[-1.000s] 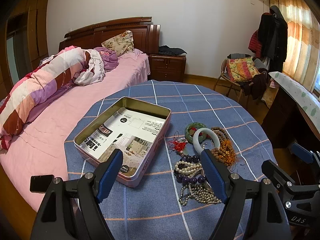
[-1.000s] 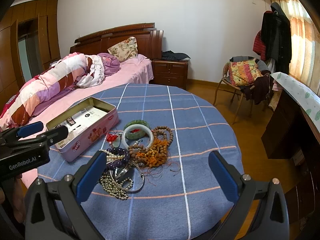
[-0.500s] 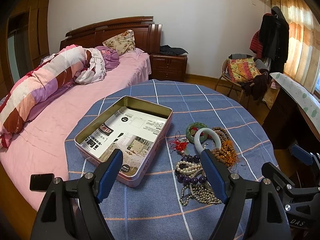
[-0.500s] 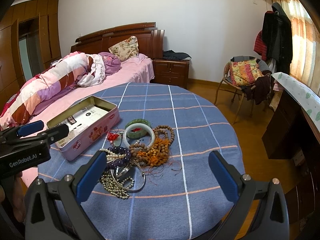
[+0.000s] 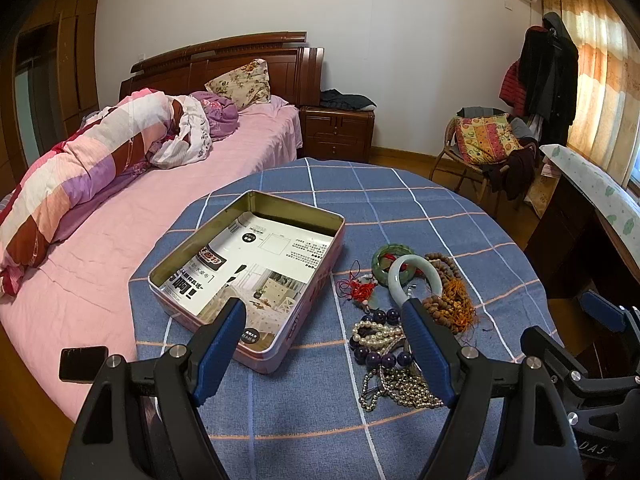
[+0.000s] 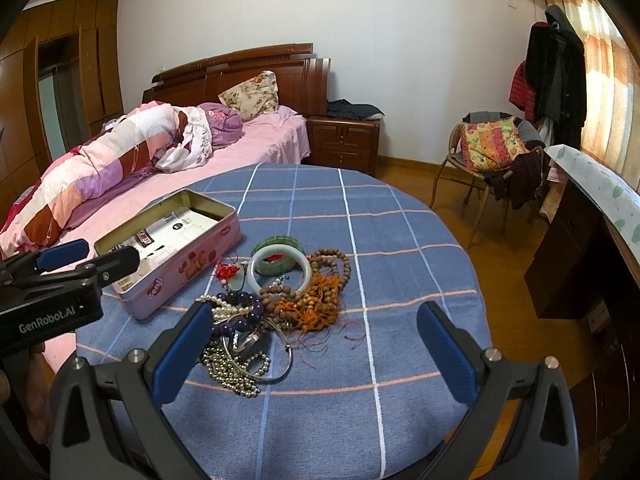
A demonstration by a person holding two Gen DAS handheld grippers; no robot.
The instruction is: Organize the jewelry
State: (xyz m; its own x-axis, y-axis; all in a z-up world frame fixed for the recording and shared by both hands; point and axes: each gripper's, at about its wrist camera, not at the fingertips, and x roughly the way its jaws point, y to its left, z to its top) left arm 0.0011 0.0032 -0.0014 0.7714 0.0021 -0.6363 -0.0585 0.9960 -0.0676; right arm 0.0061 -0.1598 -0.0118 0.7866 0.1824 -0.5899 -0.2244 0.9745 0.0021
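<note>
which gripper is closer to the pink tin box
Left. The left gripper hangs open just over the near edge of the tin box; the right gripper is off to its right, beyond the jewelry pile.

My two black plastic grippers, left (image 5: 324,344) and right (image 6: 314,340), have blue textured finger pads (image 5: 218,346), silver screws, and white "GenRobot.AI" lettering.

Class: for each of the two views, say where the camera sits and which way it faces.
Left wrist: on the left gripper, facing the tin; own open fingers show, right gripper at the edge.
Right wrist: on the right gripper, facing the jewelry; own open fingers and left gripper show.
Shared: tin, jewelry, table, bed.
</note>
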